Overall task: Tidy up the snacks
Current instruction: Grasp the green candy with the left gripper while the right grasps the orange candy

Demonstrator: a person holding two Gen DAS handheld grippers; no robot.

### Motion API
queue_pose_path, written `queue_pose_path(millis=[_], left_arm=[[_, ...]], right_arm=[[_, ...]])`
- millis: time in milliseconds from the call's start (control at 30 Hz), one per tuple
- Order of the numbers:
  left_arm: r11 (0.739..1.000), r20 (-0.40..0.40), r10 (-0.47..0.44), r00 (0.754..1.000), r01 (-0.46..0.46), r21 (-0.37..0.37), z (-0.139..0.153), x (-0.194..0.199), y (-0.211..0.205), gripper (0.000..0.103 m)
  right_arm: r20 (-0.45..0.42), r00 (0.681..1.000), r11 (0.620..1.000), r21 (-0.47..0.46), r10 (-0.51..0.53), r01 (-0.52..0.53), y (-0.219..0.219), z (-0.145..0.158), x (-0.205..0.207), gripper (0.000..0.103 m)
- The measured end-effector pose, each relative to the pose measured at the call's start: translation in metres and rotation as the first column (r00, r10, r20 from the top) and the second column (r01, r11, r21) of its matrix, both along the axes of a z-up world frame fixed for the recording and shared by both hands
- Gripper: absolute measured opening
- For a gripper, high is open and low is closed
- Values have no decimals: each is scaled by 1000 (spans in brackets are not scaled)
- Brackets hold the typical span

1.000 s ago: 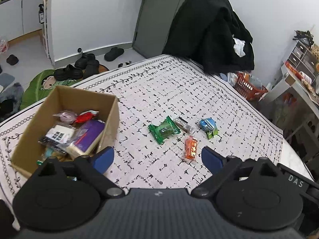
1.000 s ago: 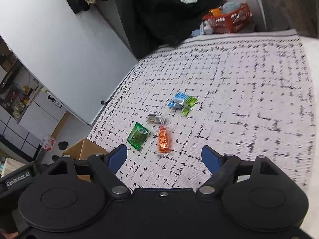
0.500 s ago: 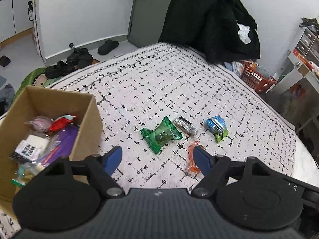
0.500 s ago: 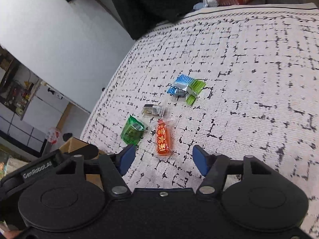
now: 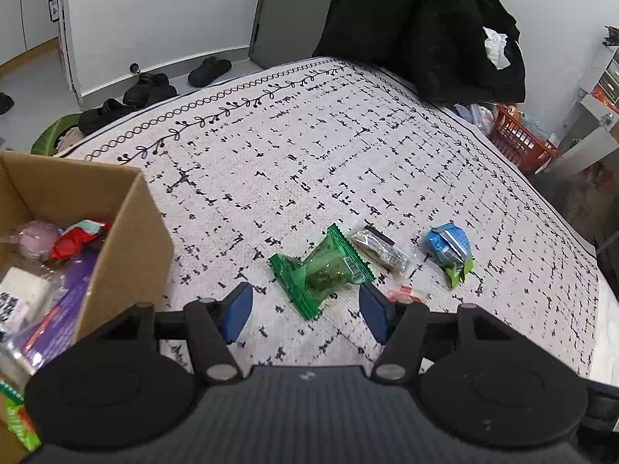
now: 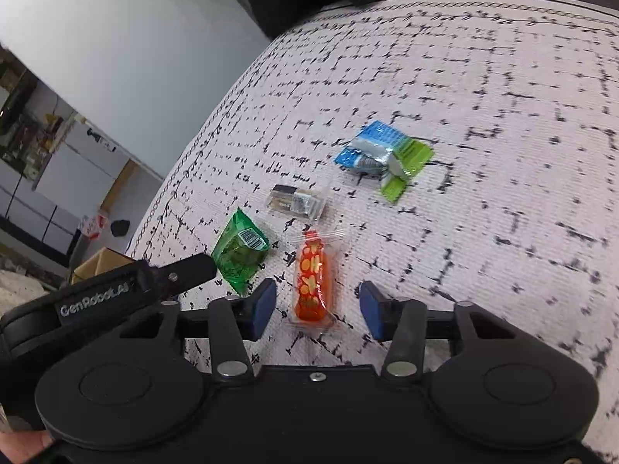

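Observation:
Several snacks lie on the patterned bed cover. A green packet [image 5: 323,269] [image 6: 240,253] lies just ahead of my open left gripper [image 5: 305,311]. An orange packet [image 6: 312,282] lies between the open jaws of my right gripper [image 6: 317,309]; only its tip [image 5: 402,294] shows in the left wrist view. A clear-wrapped dark snack [image 5: 379,249] [image 6: 297,202] and a blue-and-green packet [image 5: 450,249] [image 6: 383,156] lie further out. A cardboard box [image 5: 127,232] with several snacks stands at the left. The left gripper's body [image 6: 116,294] shows in the right wrist view.
A black coat [image 5: 425,27] hangs at the bed's far end. An orange basket [image 5: 518,139] stands on the floor to the right. Black shoes [image 5: 147,89] lie on the floor beyond the bed's left edge. The bed's right edge [image 5: 595,270] is close.
Both grippers have moved forward and down toward the snacks. The green packet now sits just ahead of the left jaws, and the orange packet now sits between the right jaws. Both stay open.

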State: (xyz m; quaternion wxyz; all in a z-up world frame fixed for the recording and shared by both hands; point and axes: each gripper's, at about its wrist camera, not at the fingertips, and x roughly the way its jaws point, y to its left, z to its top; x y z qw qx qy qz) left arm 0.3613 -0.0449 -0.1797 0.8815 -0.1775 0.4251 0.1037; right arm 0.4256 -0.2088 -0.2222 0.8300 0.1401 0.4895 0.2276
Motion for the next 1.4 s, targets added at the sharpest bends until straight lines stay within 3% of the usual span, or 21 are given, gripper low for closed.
queue_pose_path(millis=[100,267,467,800,1000,1100,1167,1233,1300,1400], left_arm=[[1000,-5,-1,1000,1,-7,-6,9,1,60],[1000,-31,-13,999,12,-7,-19,22,3,61],[1000,-69,-30,997,30,0,-34,33,2,64],[997,-69,-44,997,48,53,-39,55,-1,72],[998,-52,-33,998,36,42,-41,59,1,71],[998,-49,-48,998,49,26,-40,59,0,62],[998,-54,-54,997,55,10,-40,58,-1,40],[998,-57,-55,997,54,-11,-39,58,1,26],[999,-58,-48,997,47,-25,-37,57,2,25],[999,-49,-41,998,40,-27,-31,51,5,25]], right_arm=[[21,1000,999,-50,9,-8,8,-3,3,32],[31,999,999,-50,18,-17,9,-5,4,20],[83,996,994,-106,-25,34,3,1,4,19],[75,996,994,-97,-41,48,-2,-1,7,20],[80,996,995,-95,-32,40,0,-3,7,20],[88,996,994,-107,-20,29,5,-4,8,24],[99,995,992,-121,-12,24,10,-4,8,25],[110,994,991,-135,-2,17,13,-4,7,30],[122,992,989,-147,13,5,18,-4,6,34],[138,990,984,-176,29,-4,23,-4,4,31]])
